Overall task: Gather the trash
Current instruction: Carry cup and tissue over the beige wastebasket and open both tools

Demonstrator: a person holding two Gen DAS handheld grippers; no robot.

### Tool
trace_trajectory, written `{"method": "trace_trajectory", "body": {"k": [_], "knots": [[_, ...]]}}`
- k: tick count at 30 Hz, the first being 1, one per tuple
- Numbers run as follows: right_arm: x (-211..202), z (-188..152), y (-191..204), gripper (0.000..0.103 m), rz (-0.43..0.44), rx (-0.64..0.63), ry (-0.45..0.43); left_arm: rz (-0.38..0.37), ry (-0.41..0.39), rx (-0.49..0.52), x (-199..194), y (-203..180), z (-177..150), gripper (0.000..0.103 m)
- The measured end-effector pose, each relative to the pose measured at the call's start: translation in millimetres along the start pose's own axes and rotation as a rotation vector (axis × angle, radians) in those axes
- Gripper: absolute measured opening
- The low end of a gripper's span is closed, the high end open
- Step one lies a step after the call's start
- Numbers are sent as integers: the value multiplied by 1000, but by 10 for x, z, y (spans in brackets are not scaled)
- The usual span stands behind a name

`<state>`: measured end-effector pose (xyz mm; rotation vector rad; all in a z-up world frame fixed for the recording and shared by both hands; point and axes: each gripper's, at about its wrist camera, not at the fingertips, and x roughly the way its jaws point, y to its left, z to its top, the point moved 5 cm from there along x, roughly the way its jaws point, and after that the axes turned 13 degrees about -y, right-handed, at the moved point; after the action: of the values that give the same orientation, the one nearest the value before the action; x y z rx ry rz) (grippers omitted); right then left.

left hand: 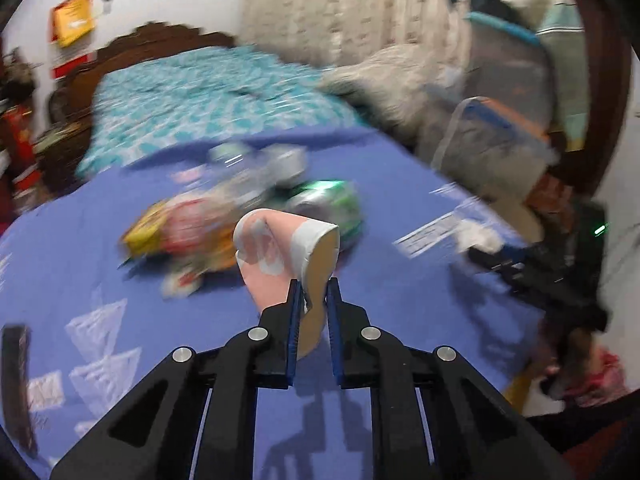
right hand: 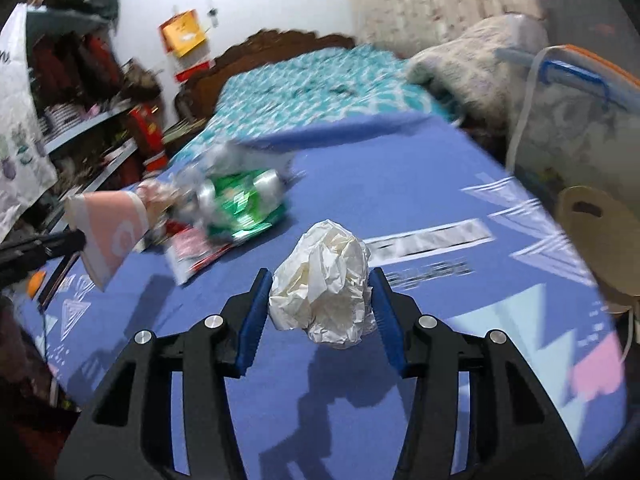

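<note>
Between the blue-padded black jaws of the left gripper (left hand: 313, 284) sat a pink cup (left hand: 280, 248) with white swirls. The right gripper (right hand: 320, 276) had the same blue pads around a creamy white paper wad (right hand: 324, 280). Beyond the jaws lay a green-and-silver can (right hand: 240, 200), on a blue sheet (right hand: 400, 184) printed with white triangles.

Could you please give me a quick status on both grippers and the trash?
Left gripper shut on pink paper cup. Right gripper shut on crumpled white paper. Wrapper pile on blue sheet. Nothing in the way.
</note>
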<state>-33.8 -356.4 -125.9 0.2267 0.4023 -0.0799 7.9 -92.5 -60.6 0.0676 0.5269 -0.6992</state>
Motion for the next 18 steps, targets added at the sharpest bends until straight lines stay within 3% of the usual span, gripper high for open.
{"method": "trace_trajectory", "body": {"k": [5, 10, 13, 14, 15, 16, 18], "knots": [[-249, 203, -945, 52, -201, 71, -86, -212, 3, 96, 551, -848, 425, 12], [-532, 354, -2158, 52, -406, 187, -136, -461, 52, 230, 1388, -2164, 774, 12], [-518, 347, -2777, 62, -462, 254, -104, -577, 102, 253, 1880, -2860, 818, 14], [-468, 332, -2941, 75, -447, 284, -90, -603, 124, 258, 2053, -3062, 806, 23], [-448, 314, -3079, 82, -428, 320, -87, -612, 153, 267, 2270, -3274, 779, 42], [-471, 293, -3159, 86, -433, 342, -97, -594, 173, 267, 2438, -3402, 732, 49], [-523, 270, -3272, 86, -455, 361, -108, -537, 213, 264, 2736, -3543, 637, 51]]}}
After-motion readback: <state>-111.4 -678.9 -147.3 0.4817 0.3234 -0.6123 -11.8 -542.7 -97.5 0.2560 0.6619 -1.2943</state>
